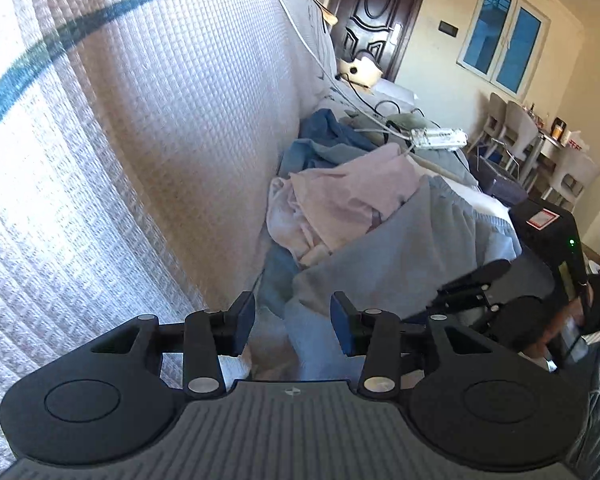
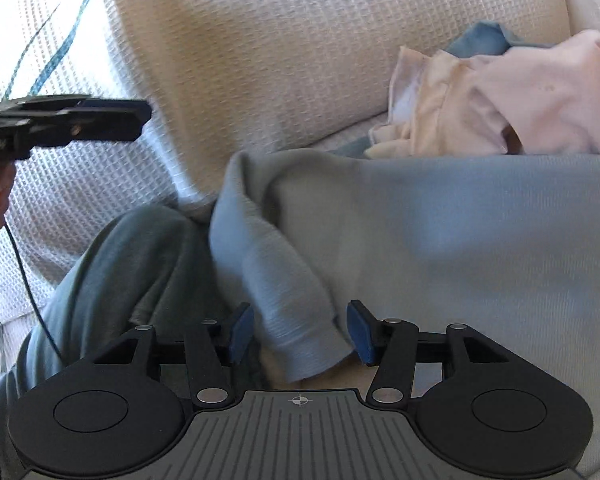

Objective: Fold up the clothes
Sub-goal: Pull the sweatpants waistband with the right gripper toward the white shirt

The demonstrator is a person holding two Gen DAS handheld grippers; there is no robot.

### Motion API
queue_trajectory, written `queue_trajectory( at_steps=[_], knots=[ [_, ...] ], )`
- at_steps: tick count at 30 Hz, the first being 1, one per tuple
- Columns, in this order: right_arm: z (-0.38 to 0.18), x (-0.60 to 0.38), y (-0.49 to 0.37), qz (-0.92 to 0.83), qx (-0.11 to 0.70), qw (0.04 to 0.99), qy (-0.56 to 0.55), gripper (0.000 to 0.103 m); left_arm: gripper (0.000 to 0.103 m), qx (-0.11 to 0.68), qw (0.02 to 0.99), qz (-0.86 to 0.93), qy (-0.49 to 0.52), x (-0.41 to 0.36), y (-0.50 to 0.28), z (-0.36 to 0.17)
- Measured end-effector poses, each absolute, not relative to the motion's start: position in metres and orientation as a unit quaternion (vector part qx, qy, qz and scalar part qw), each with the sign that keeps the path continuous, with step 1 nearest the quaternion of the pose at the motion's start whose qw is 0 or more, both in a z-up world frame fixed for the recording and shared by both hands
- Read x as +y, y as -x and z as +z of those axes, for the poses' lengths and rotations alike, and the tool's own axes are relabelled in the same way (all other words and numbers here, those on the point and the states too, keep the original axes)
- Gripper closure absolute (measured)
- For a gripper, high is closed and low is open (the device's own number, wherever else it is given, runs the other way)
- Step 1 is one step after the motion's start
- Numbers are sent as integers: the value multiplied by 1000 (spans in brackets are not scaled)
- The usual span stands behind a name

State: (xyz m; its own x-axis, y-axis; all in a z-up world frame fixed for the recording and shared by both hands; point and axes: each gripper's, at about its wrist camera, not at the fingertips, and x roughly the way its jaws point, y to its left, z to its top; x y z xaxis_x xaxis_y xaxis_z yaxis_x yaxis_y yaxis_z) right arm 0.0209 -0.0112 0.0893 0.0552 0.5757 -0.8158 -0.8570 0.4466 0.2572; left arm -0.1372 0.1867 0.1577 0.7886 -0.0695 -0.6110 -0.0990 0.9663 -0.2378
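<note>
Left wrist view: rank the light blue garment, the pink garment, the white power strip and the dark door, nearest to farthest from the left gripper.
1. Light blue garment, just ahead of the left gripper.
2. Pink garment, behind it.
3. White power strip, farther along the sofa.
4. Dark door, at the far wall.

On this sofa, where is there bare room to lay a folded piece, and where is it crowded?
Bare waffle-weave cover shows to the left of the light blue sweatshirt, below the backrest, though the left gripper hovers over it. To the right it is crowded: the pink garment lies heaped against the backrest, with darker blue clothes and cables beyond.
</note>
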Motion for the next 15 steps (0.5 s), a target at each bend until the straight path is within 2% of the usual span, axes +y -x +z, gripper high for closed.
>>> queue_trajectory(
  at_steps=[7, 8, 9, 12, 15],
  knots=[
    [67, -4, -20, 520, 471, 693, 164, 53, 63, 330, 936, -8, 122, 179, 126, 156],
    [64, -4, -20, 518, 475, 692, 164, 57, 63, 330, 936, -6, 121, 179, 125, 157],
    [62, -3, -19, 514, 477, 693, 167, 70, 63, 328, 937, -3, 121, 179, 125, 157],
    [68, -7, -14, 504, 483, 695, 169, 88, 62, 325, 938, -1, 122, 181, 125, 159],
    [88, -21, -3, 507, 474, 701, 163, 93, 62, 320, 940, -9, 117, 179, 124, 161]
  ],
)
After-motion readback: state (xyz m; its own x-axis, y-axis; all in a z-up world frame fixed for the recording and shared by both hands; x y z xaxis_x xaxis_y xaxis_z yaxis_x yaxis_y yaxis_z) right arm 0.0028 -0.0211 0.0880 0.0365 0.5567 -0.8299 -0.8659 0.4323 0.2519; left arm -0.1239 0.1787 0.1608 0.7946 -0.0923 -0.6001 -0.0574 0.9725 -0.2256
